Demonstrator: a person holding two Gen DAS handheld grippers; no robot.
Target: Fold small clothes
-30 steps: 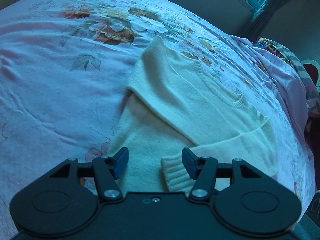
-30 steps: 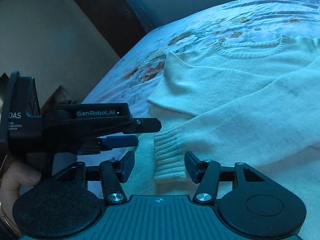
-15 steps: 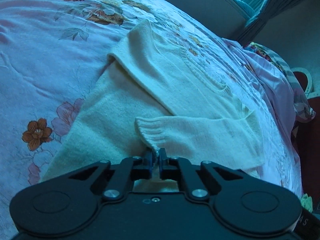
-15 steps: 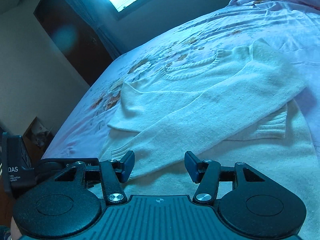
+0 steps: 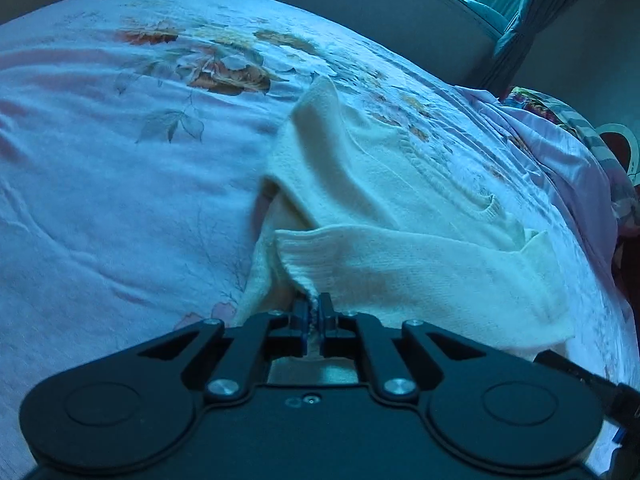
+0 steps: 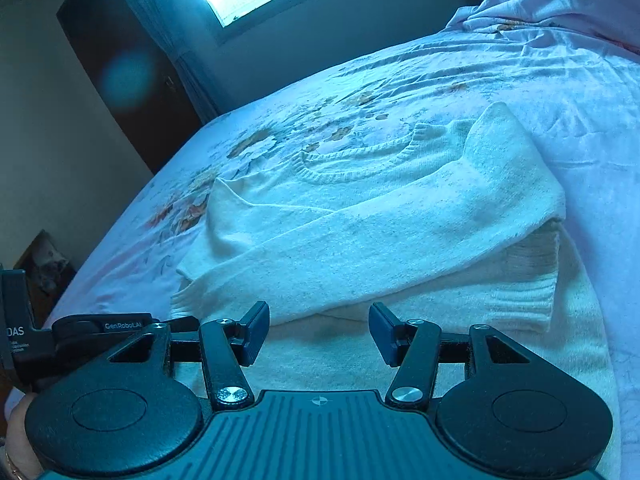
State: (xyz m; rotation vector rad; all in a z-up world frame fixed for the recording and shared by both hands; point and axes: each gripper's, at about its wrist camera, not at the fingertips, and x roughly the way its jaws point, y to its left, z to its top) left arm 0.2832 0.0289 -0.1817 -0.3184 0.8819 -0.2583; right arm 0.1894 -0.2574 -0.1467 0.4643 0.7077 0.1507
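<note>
On the floral bedspread [image 5: 120, 208] the cream sweater [image 6: 360, 240] lies flat, soft and limp, likely to sag, so its ribbed cuff [image 5: 296, 256], pinched by the closed left gripper [image 5: 316, 316], suits gripping, while the right gripper [image 6: 318, 332] hovers open above the sweater's lower body

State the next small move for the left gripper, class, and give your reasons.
Probably carry the cuff a little further across the sweater and lay it flat. The left gripper is shut on it, holding it raised and puckered; the right gripper hangs open, holding nothing.
</note>
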